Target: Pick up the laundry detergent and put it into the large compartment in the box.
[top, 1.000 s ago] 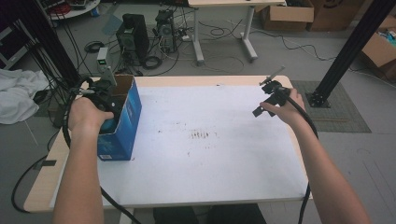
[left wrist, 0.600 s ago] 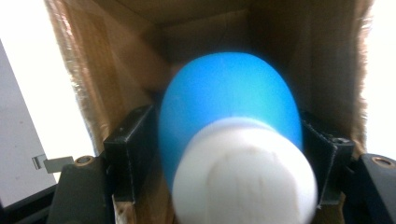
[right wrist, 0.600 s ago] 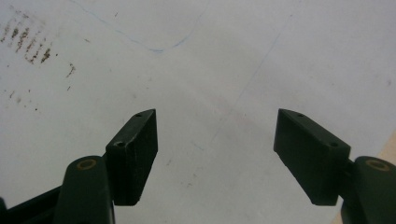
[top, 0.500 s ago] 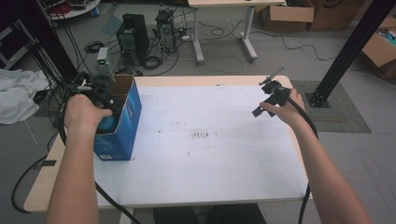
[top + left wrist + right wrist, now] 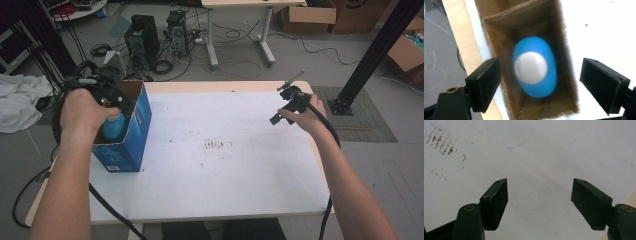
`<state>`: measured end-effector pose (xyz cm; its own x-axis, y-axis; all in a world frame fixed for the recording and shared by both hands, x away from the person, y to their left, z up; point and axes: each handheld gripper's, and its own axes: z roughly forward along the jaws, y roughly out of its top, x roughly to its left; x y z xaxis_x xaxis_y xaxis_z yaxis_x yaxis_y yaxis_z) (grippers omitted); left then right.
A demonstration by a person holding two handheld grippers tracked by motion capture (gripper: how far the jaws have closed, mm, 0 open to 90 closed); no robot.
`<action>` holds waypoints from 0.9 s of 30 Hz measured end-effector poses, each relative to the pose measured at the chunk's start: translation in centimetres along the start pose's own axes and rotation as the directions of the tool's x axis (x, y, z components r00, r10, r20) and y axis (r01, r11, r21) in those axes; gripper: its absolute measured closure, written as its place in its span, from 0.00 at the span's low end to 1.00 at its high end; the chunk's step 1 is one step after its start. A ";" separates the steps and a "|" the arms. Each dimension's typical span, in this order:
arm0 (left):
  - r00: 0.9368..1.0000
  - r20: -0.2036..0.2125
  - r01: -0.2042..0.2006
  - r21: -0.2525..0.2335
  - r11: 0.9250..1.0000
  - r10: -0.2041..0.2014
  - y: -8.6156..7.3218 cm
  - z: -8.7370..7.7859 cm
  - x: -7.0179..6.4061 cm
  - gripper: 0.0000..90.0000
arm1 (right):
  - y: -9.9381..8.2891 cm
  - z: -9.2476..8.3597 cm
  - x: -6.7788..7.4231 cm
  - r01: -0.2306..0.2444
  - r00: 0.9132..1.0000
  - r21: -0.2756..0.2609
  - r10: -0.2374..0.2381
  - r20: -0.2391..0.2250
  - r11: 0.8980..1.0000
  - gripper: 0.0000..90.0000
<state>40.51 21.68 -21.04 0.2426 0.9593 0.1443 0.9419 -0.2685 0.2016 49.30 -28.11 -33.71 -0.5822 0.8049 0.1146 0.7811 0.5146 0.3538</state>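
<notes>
Left gripper [image 5: 539, 82] is hanging over the open blue cardboard box [image 5: 131, 131] at the table's left edge; its jaws have just been opening and are now standing wide, nothing pressed. The blue plastic bottle with a white cap [image 5: 535, 70] is standing upright inside that box. Right gripper [image 5: 539, 205] is hovering spread over the white tabletop [image 5: 225, 165], gripping nothing.

One blue bottle [image 5: 535, 75], seemingly white-capped, one cardboard box [image 5: 131, 135], one table [image 5: 240, 165], two grippers.
</notes>
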 end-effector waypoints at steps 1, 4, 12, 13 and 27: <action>1.000 0.002 -0.014 -0.010 1.000 0.014 0.0 -0.4 -0.4 0.19 | 0.0 0.0 0.0 0.002 1.000 -0.004 -0.002 0.000 1.000 0.33; 0.998 0.005 -0.063 -0.038 0.997 0.064 0.1 -1.1 -1.8 0.19 | 0.2 -0.2 0.2 0.003 1.000 -0.006 -0.003 0.002 1.000 0.32; 0.977 0.058 -0.201 -0.095 0.975 0.207 1.1 -1.3 -6.7 0.17 | 0.7 -0.4 0.4 0.012 1.000 0.000 -0.012 0.003 1.000 0.31; 0.973 0.066 -0.214 -0.103 0.971 0.222 1.2 -1.2 -7.2 0.17 | 0.8 -0.5 0.4 0.014 1.000 -0.001 -0.014 0.003 1.000 0.31; 0.887 0.135 -0.421 -0.156 0.893 0.442 1.6 2.2 -15.4 0.18 | 1.0 -1.0 0.4 0.023 1.000 -0.010 -0.023 -0.001 1.000 0.31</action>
<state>38.79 6.70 -25.04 0.6626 0.7440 0.0867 0.7030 -0.6577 0.2706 49.60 -27.53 -32.42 -0.5999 0.7928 0.1077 0.7655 0.5296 0.3655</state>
